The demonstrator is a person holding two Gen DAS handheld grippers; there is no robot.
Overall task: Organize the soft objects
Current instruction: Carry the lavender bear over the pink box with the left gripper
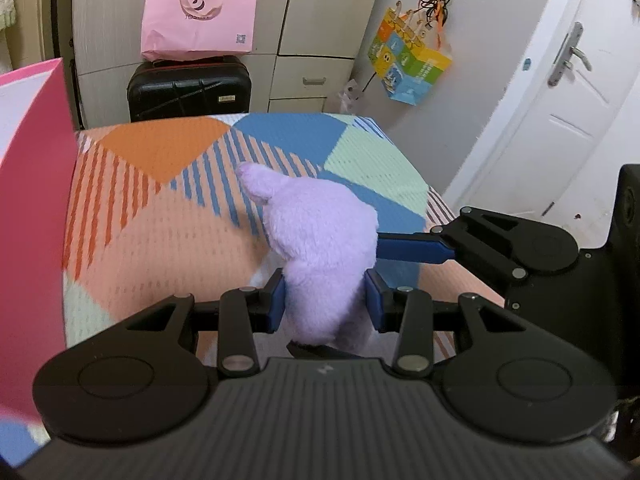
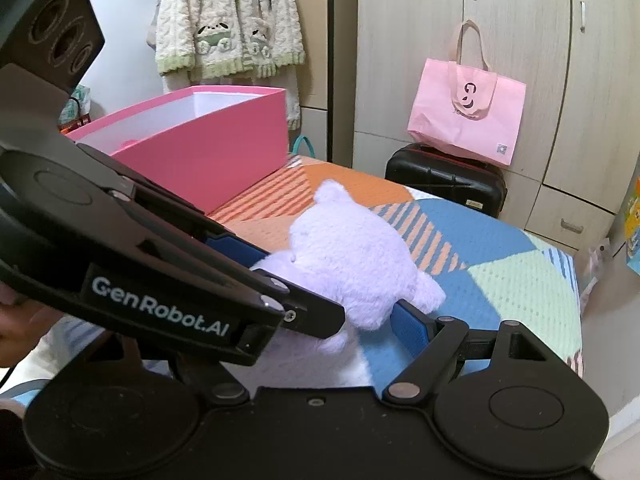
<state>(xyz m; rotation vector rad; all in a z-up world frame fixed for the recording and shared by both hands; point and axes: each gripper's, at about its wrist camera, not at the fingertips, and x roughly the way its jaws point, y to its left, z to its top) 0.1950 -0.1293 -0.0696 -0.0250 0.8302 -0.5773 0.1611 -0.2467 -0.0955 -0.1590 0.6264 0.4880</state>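
A lilac plush toy is held above the patterned bed cover. My left gripper is shut on its lower part, blue pads pressing both sides. My right gripper reaches in from the right; one blue finger touches the plush's side. In the right wrist view the plush sits at my right gripper, with the left gripper's body across the left half hiding one finger. An open pink box stands on the bed behind it, its wall also at the left.
A black suitcase with a pink tote bag on top stands past the bed's far end, in front of wardrobes. A colourful bag hangs on the wall. A white door is at the right. A cream cardigan hangs behind the box.
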